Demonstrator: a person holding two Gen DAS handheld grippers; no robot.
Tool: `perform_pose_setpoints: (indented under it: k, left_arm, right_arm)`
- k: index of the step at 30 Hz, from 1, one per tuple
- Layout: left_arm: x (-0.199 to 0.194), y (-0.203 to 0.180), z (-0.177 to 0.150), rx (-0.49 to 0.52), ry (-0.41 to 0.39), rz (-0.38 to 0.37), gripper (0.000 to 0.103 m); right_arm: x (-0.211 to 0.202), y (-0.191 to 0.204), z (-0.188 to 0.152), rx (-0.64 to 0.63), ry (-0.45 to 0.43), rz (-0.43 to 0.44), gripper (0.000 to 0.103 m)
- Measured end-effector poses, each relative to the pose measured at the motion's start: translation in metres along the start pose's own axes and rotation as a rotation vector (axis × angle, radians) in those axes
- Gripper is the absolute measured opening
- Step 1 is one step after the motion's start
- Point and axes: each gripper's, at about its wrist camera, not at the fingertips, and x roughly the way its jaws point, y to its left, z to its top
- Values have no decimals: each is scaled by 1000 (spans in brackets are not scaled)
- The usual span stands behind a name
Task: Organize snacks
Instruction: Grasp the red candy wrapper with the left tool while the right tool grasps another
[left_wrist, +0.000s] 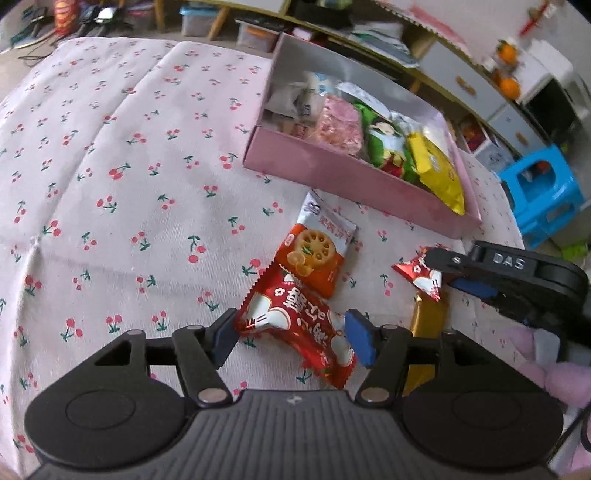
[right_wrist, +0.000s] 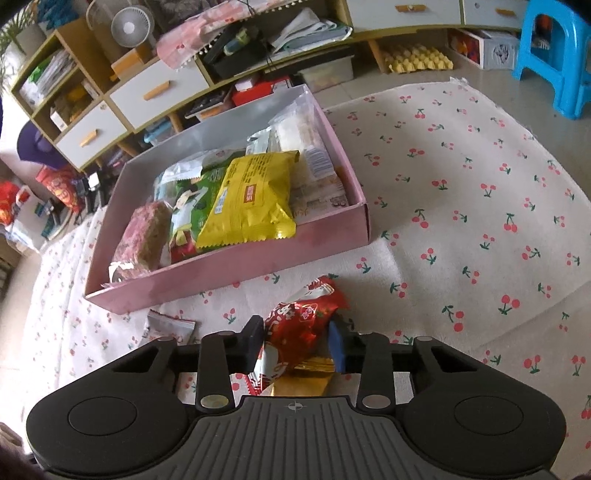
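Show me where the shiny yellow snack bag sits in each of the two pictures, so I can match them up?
Left wrist view: the shiny yellow snack bag lies at the right end of the pink cardboard box, upper right of the picture.
Right wrist view: the same bag lies in the middle of the box, centre of the picture.
Shared landmark: the green snack packet beside it.

- A cherry-print cloth (left_wrist: 110, 184) covers the supporting surface; what lies under it is hidden.
- A pink box (left_wrist: 343, 170) full of snack packets sits on the cloth.
- Near the box's front wall lie an orange lotus-root packet (left_wrist: 317, 254), a large red packet (left_wrist: 295, 325) overlapping its end, and a gold bar (left_wrist: 428, 317).
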Motion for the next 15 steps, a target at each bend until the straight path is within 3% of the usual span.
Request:
perform_pose_setpoints:
  k: [6,7,15]
  left_arm:
    - [-2,3,0,-16,-40,39,44]
    - [-3,3,0,-12,-44,39,41]
    - [-6,4,3,-6,-45,14,39]
  right_arm:
    - [-6,0,1,9,3,38,31]
    - [-7,1,1,12,6,50,27]
    - [-12,7,0,12,22,110,23]
